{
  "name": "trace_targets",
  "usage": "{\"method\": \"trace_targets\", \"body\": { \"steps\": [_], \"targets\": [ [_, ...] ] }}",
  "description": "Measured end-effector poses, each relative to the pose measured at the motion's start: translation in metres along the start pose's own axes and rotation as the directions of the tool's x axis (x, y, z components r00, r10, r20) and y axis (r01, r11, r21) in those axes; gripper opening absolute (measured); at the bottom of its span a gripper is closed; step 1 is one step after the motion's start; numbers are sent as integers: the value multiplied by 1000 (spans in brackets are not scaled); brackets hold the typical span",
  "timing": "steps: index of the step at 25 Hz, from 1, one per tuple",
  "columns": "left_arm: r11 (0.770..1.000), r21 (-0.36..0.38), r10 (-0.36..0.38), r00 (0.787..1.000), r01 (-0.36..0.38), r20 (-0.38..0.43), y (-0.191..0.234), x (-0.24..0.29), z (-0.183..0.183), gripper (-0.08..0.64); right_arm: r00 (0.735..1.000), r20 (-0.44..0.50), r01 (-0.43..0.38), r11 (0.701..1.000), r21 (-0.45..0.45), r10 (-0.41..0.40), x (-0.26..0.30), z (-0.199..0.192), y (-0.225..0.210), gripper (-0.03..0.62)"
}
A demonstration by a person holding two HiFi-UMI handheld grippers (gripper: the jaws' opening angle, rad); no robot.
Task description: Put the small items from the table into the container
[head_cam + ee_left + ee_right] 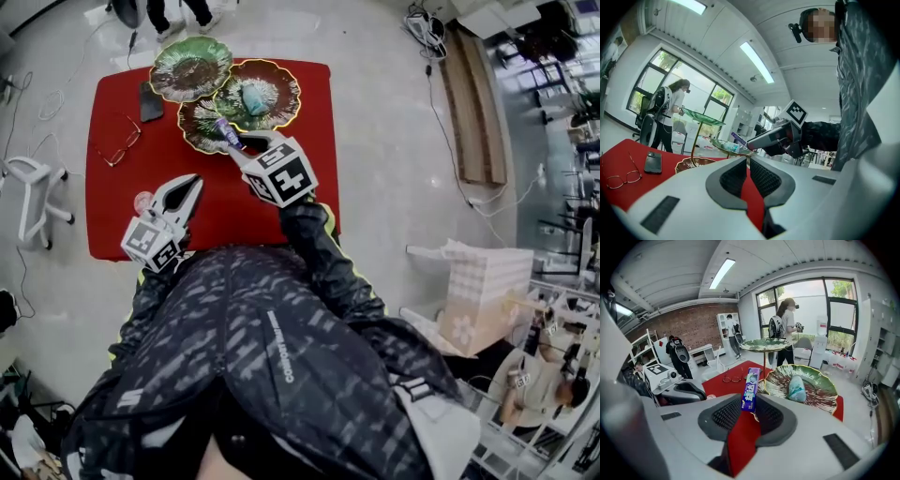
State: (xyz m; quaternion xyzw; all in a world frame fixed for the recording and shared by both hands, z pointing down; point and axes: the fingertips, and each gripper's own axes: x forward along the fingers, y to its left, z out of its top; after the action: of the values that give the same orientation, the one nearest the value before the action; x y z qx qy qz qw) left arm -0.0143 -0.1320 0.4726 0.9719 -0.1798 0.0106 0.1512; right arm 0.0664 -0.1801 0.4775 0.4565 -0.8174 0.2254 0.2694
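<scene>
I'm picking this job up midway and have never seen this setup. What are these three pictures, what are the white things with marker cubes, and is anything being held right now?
There is no robot here. A person holds a pair of white hand tongs in each hand, and the marker cubes are part of the tongs. The head view looks steeply down from a camera on the person's head. The other two views each look out along one pair of tongs.

The red table carries a tiered stand of leaf-shaped dishes, a dark phone and a pair of glasses.

The right tongs are closed on a purple stick pack, held up by the dishes. A pale packet lies in the green dish beyond it.

The left tongs are shut and empty, near the table's front edge.
</scene>
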Motion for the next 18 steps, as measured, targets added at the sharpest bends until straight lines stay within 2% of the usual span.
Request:
{"method": "trace_targets", "body": {
  "steps": [8, 18],
  "targets": [
    [1000, 16, -19, 1000, 19, -1, -3, 8, 8, 13, 996, 27, 84, 996, 31, -85, -14, 10, -44, 100],
    [1000, 28, -2, 1000, 2, -8, 8, 8, 14, 12, 983, 25, 180, 983, 30, -181, -29, 18, -94, 101]
  ]
}}
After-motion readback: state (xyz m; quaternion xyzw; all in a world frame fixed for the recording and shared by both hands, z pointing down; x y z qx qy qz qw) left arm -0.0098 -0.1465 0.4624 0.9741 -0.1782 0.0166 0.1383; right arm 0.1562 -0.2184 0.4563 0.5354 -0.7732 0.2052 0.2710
